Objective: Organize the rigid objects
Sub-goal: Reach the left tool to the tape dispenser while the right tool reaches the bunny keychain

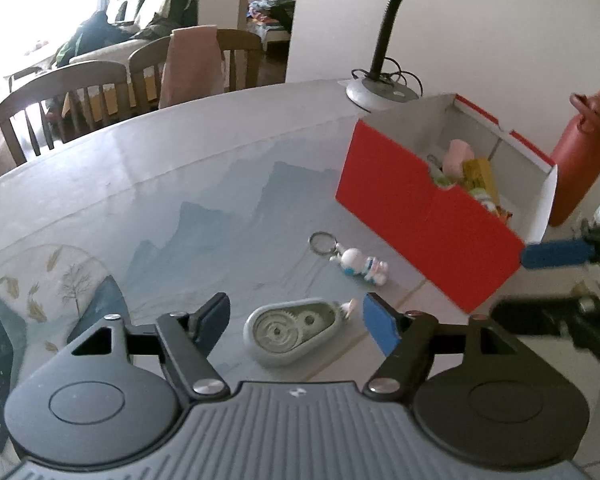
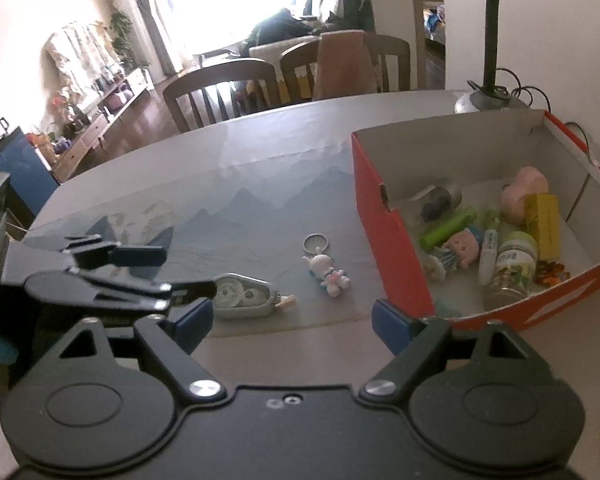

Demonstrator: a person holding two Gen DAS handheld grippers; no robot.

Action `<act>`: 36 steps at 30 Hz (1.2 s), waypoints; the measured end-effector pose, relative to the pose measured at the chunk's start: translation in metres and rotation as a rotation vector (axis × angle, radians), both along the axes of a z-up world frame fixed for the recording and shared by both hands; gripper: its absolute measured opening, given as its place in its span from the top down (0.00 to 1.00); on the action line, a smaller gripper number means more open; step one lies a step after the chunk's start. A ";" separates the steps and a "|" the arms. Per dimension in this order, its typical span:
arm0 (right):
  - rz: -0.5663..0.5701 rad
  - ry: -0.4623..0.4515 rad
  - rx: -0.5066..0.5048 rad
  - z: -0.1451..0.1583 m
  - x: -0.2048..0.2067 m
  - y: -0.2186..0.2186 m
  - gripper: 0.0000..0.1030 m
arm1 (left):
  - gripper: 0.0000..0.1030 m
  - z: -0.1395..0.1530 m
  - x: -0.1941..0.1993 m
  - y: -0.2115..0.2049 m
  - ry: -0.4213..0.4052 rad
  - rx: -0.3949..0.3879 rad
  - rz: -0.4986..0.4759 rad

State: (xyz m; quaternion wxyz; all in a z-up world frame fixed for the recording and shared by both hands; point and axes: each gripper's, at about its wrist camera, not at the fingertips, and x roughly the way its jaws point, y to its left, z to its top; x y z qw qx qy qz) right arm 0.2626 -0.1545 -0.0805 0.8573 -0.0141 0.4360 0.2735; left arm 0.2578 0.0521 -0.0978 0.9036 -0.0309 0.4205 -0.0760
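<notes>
The correction tape dispenser (image 1: pixel 296 330) lies flat on the table mat (image 1: pixel 204 224) at lower centre of the left wrist view, directly between the spread fingers of the left gripper (image 1: pixel 298 322). The jaws are released and stand wide; neither pad touches the dispenser. The gripper is tilted downward toward the mat.

Above and right of the dispenser, apart from it, lies the rabbit keychain (image 1: pixel 358 262), its ring toward the upper left.

The red box (image 2: pixel 384 216) occupies the right of the right wrist view, open-topped, holding a pink figure, a yellow carton, a green tube, a small doll and a jar (other contents too small to identify).

The right gripper (image 2: pixel 292 326) is angled down over the bare table edge at lower centre, jaws released, nothing between them; its right finger is close to the box's near corner.

A desk lamp (image 1: pixel 380 84) stands behind the box; an orange bottle (image 1: pixel 580 168) is at far right.
</notes>
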 end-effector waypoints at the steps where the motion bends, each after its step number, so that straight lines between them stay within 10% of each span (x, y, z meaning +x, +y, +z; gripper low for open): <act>1: -0.006 0.005 -0.004 -0.002 0.002 0.004 0.16 | 0.27 -0.003 -0.001 0.002 0.001 -0.003 -0.008; 15: -0.074 0.058 -0.058 -0.036 0.039 0.056 0.23 | 0.09 -0.043 0.012 0.011 0.000 -0.033 -0.113; 36: -0.118 0.073 -0.186 -0.078 0.083 0.078 0.39 | 0.09 -0.082 0.039 0.010 -0.009 -0.057 -0.176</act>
